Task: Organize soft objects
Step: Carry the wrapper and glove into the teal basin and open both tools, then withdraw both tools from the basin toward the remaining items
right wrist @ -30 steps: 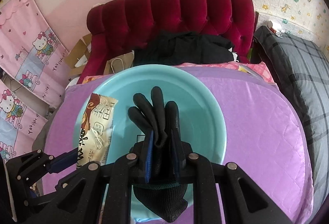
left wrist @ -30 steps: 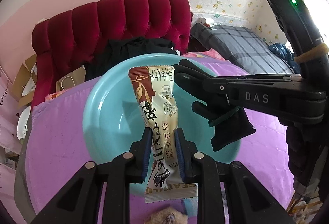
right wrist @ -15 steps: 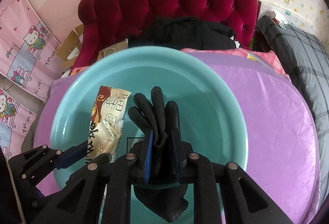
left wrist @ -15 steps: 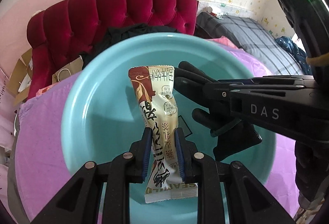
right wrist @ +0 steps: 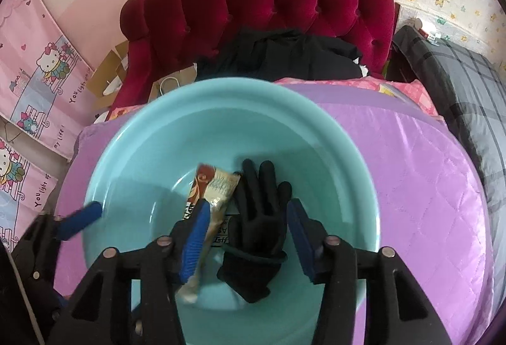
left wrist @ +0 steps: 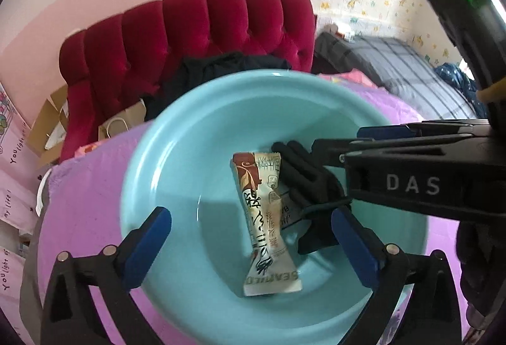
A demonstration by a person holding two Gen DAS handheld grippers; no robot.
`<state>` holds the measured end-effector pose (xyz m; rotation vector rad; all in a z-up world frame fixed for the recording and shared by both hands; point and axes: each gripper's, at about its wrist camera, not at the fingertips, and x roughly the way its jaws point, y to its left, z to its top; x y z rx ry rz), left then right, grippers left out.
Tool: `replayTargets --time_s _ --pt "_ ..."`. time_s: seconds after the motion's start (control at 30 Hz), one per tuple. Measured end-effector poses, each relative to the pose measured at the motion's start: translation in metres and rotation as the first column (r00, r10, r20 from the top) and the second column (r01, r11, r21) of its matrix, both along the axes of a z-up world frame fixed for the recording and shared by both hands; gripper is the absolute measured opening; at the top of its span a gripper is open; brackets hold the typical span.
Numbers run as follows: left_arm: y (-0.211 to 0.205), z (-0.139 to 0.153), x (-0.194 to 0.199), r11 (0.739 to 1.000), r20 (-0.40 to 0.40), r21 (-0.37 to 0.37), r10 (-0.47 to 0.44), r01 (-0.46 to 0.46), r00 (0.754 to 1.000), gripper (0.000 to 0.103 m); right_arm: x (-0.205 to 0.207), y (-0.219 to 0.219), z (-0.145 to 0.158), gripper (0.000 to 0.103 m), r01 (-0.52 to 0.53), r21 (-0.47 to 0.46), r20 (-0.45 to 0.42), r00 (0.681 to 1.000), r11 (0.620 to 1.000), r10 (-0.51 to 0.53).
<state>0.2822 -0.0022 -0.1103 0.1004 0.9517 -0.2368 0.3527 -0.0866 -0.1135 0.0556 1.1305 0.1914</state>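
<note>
left gripper (left wrist: 251, 229) opening | snack packet (left wrist: 264, 218), black glove (left wrist: 308, 186) seemingly loose in basin (left wrist: 177, 136)

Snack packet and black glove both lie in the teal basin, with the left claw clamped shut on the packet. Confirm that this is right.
Not quite. The left claw is not clamped: its jaws are opening, wide apart and clear of the snack packet, as the left wrist view shows. The rest holds: packet and black glove both lie in the teal basin.
</note>
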Motion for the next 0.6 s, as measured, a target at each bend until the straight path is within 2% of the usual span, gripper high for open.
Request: replayTargets --time_s 0.03,0.1,0.2,0.27,0.43,0.5,0.6 --pt "0.0 0.002 -0.002 1.0 0.006 0.005 0.005 -0.005 1.0 0.103 0.0 0.001 0.003 0.062 0.002 -0.01 0.006 1.0 1.0 -0.002" --pt "0.002 0.006 -0.007 1.0 0.012 0.007 0.011 -0.011 1.0 0.103 -0.005 0.002 0.009 0.085 0.0 -0.022 0.02 1.0 1.0 0.001" --pt "0.005 0.011 -0.017 1.0 0.0 0.012 0.029 -0.029 1.0 0.103 -0.013 0.002 0.018 0.102 0.003 -0.024 0.04 0.999 1.0 -0.002" --pt "0.006 0.016 -0.025 0.999 0.011 0.019 0.04 -0.04 0.999 0.103 -0.02 0.0 0.025 0.103 0.007 -0.008 0.044 0.999 1.0 -0.006" --pt "0.01 0.028 -0.045 0.999 0.021 0.029 0.043 -0.044 0.999 0.103 -0.043 -0.001 0.043 0.103 -0.002 -0.066 0.071 0.997 0.998 0.007" --pt "0.011 0.036 -0.057 0.999 0.024 0.018 0.035 -0.035 0.999 0.103 -0.053 -0.004 0.048 0.103 -0.002 -0.069 0.068 0.998 0.998 0.007" --pt "0.012 0.047 -0.074 0.999 0.053 0.04 0.031 -0.033 0.998 0.103 -0.07 -0.007 0.055 0.103 -0.008 -0.073 0.068 0.998 0.997 0.013"
